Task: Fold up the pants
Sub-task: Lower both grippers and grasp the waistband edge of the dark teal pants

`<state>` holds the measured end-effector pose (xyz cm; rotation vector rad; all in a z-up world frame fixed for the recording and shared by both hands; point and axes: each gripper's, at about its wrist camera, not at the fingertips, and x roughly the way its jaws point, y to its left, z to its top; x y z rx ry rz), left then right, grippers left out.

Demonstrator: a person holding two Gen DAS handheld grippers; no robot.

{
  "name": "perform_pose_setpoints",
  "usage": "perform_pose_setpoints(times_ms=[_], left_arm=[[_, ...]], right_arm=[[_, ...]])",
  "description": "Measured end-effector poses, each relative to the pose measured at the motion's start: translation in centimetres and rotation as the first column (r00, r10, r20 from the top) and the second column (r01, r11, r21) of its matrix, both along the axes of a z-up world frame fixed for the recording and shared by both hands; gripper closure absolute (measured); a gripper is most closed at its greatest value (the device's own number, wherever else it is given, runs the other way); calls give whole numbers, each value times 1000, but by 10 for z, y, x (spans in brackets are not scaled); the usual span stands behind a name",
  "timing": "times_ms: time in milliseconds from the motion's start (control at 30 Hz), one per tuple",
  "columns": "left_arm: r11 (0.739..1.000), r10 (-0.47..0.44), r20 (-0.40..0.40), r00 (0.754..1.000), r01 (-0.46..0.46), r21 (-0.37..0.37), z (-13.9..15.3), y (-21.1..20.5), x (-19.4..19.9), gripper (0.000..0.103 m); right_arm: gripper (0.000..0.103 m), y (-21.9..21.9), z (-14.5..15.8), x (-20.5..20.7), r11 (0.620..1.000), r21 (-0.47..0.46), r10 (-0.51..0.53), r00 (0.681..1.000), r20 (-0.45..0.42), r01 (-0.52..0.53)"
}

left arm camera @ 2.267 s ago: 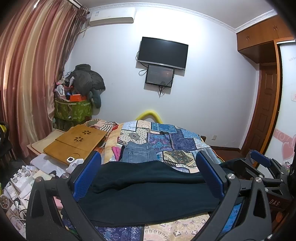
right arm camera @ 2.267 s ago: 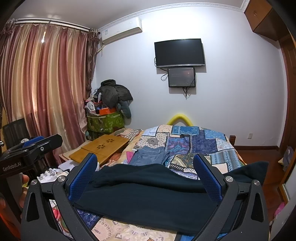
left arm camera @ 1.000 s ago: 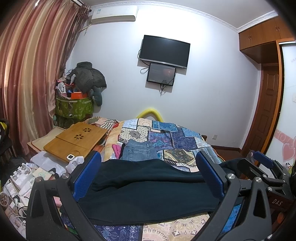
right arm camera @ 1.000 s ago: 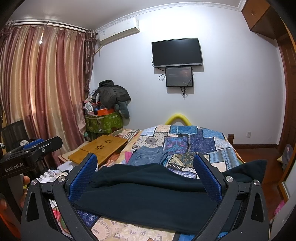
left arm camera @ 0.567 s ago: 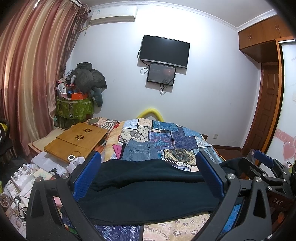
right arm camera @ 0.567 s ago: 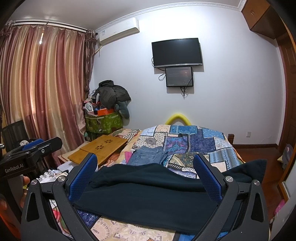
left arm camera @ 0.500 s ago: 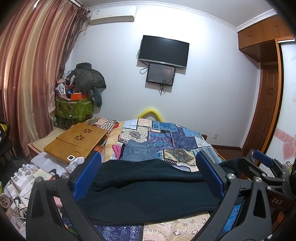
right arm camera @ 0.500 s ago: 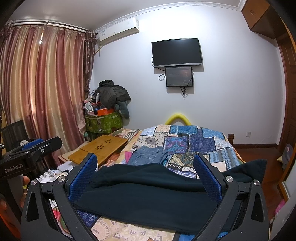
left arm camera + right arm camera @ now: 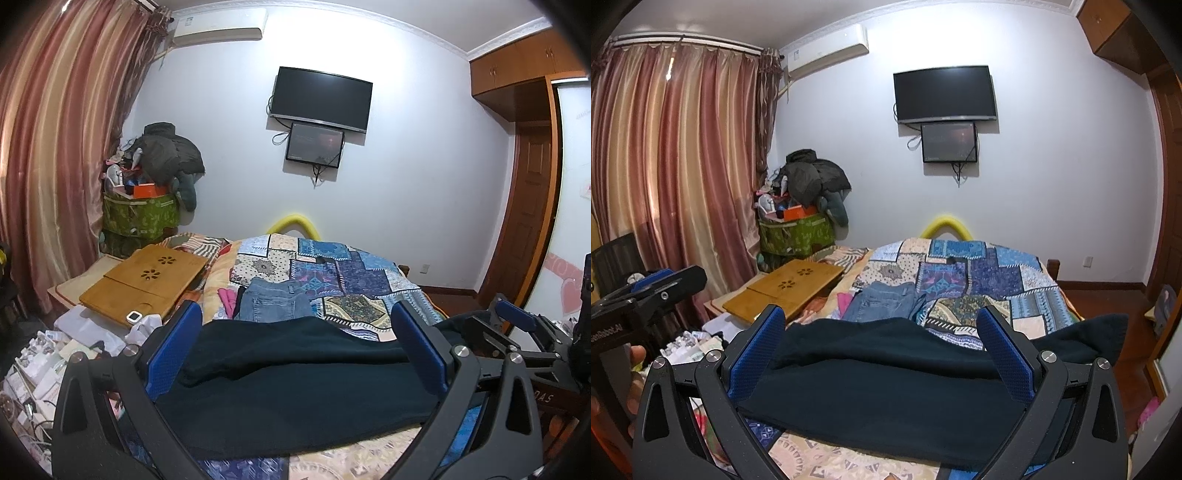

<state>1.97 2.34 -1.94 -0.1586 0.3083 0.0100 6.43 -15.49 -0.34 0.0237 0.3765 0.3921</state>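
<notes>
Dark navy fleece pants (image 9: 295, 384) are lying across the near end of the patchwork quilt in blues and creams (image 9: 354, 273), stretched sideways in front of you, with one end trailing off the bed's right edge in the right wrist view (image 9: 1097, 336). You are holding the left gripper (image 9: 295, 354) above that cloth with its blue-padded fingers (image 9: 173, 354) spread wide and gripping nothing. You are holding the right gripper (image 9: 882, 354) the same way, its jaws fully parted over the pants and empty; whether the fingertips are touching the fabric cannot be told. Folded light blue denim jeans (image 9: 273, 302) are resting on the quilt just beyond the dark pants. A slotted bamboo lap desk (image 9: 147, 277) is sitting beside the bed on the left.
</notes>
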Motion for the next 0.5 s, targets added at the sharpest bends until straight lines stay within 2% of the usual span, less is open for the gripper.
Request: perform_pose_setpoints(times_ms=[200, 400, 500], left_arm=[[999, 22, -53, 998, -20, 38, -11, 16, 41, 0], [1000, 10, -180, 984, -6, 24, -41, 47, 115, 0], [1000, 17, -257, 966, -14, 12, -61, 70, 159, 0]], right_arm=[[0, 8, -21, 38, 999, -50, -9, 998, -67, 6], [0, 16, -49, 89, 994, -109, -29, 986, -164, 11], [0, 15, -61, 113, 994, -112, -25, 976, -218, 0]])
